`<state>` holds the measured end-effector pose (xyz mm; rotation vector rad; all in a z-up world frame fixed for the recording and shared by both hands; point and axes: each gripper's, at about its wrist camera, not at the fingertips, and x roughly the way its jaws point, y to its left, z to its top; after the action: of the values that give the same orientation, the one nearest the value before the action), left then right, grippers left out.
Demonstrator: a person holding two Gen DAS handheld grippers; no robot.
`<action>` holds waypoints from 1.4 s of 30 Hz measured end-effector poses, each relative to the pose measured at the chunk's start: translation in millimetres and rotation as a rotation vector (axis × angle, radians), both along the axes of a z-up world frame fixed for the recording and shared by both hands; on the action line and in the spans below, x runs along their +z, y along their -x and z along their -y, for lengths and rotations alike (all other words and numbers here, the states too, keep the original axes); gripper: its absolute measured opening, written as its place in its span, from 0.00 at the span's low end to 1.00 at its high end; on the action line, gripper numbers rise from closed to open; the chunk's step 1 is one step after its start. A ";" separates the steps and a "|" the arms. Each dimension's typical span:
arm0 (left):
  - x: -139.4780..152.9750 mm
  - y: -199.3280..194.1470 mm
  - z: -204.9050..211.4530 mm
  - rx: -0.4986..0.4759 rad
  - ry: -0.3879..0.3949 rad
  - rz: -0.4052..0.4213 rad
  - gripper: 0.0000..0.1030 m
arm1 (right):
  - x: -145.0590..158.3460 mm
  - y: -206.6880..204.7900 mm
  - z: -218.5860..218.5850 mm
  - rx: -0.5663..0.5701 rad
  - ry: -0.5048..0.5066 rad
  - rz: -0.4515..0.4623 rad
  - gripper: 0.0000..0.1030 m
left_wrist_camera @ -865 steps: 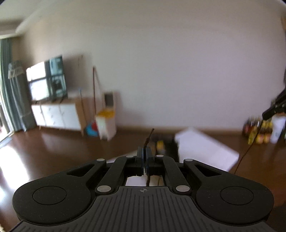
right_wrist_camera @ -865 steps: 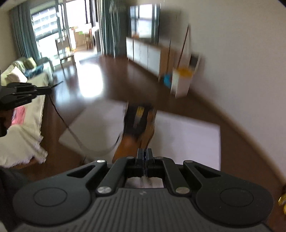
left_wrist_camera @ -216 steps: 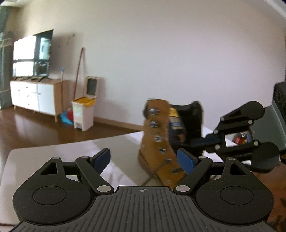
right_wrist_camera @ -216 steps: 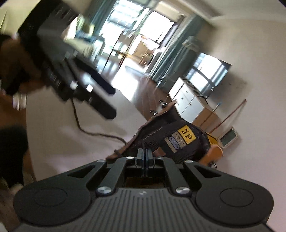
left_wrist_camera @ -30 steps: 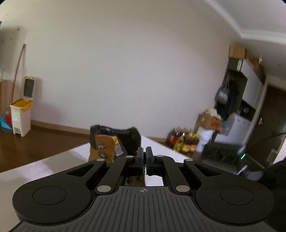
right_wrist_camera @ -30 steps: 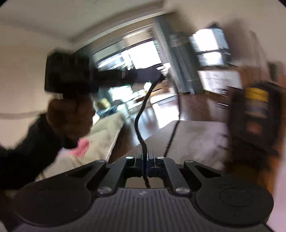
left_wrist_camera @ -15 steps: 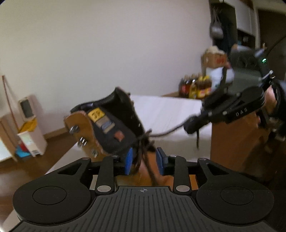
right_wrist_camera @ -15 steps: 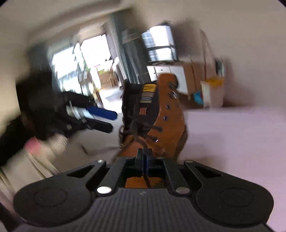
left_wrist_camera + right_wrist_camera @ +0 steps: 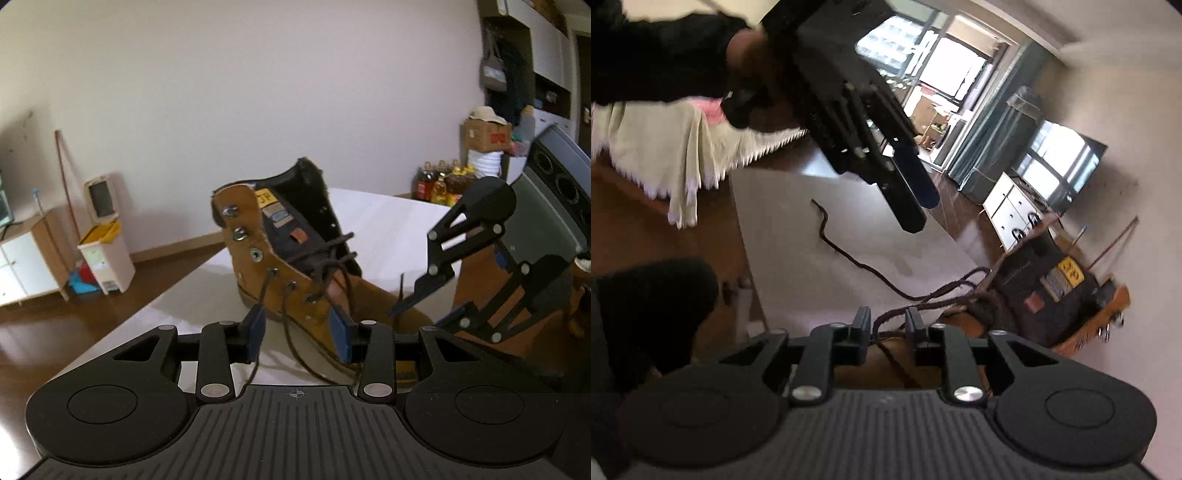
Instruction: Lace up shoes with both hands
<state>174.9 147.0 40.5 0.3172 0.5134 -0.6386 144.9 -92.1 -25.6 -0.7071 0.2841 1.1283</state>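
Both claws have just been opening and now stand apart. Between the left claw (image 9: 298,329) pads a loose strand of dark lace (image 9: 291,343) hangs untouched; the right claw (image 9: 886,325) likewise has lace (image 9: 886,317) running through its gap, unpinched. Just beyond them a tan boot (image 9: 280,266) stands on the white desk (image 9: 388,221), its lower eyelets threaded, one lace end trailing across the desk.
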 end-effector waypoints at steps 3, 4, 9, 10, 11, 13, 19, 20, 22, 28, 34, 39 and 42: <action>-1.2 -1.4 16.8 -0.064 -0.014 0.010 0.41 | -3.5 -3.3 6.0 -0.046 -0.020 -0.047 0.35; -1.7 -1.4 23.9 -0.084 -0.023 0.013 0.40 | -3.7 -3.6 8.7 -0.061 -0.025 -0.055 0.35; -10.3 -6.3 70.7 -0.204 -0.095 -0.003 0.40 | 2.0 -12.0 44.1 -0.222 -0.103 -0.111 0.39; -13.5 -7.7 77.3 -0.219 -0.108 -0.006 0.40 | 2.0 -15.1 49.3 -0.250 -0.119 -0.125 0.40; -18.5 -10.0 85.6 -0.236 -0.127 -0.014 0.38 | 2.4 -19.4 58.3 -0.278 -0.143 -0.148 0.40; -28.5 -14.8 102.2 -0.269 -0.164 -0.030 0.37 | 3.3 -27.6 76.4 -0.328 -0.190 -0.195 0.40; -43.5 -19.4 117.6 -0.296 -0.219 -0.054 0.37 | -8.2 -56.5 94.4 -0.316 -0.299 -0.376 0.38; -43.3 -19.6 116.2 -0.289 -0.217 -0.057 0.36 | -11.2 -62.9 95.8 -0.304 -0.319 -0.422 0.38; -42.0 -19.8 113.1 -0.272 -0.217 -0.057 0.36 | -17.0 -75.0 96.3 -0.286 -0.350 -0.492 0.37; -38.6 -19.3 108.2 -0.254 -0.221 -0.057 0.37 | -28.3 -97.5 96.3 -0.232 -0.411 -0.627 0.37; -41.2 -20.3 108.6 -0.249 -0.220 -0.064 0.37 | -32.5 -100.3 97.0 -0.208 -0.454 -0.700 0.04; -37.8 -19.7 111.3 -0.253 -0.182 -0.054 0.37 | -27.4 -94.4 106.1 -0.206 -0.498 -0.739 0.03; -39.0 -21.4 118.7 -0.265 -0.170 -0.037 0.35 | -20.8 -89.7 115.6 -0.216 -0.533 -0.754 0.03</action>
<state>196.2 28.3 1.6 0.5401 0.5678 -0.8605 234.6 -207.7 -46.3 0.2407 0.6463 1.1564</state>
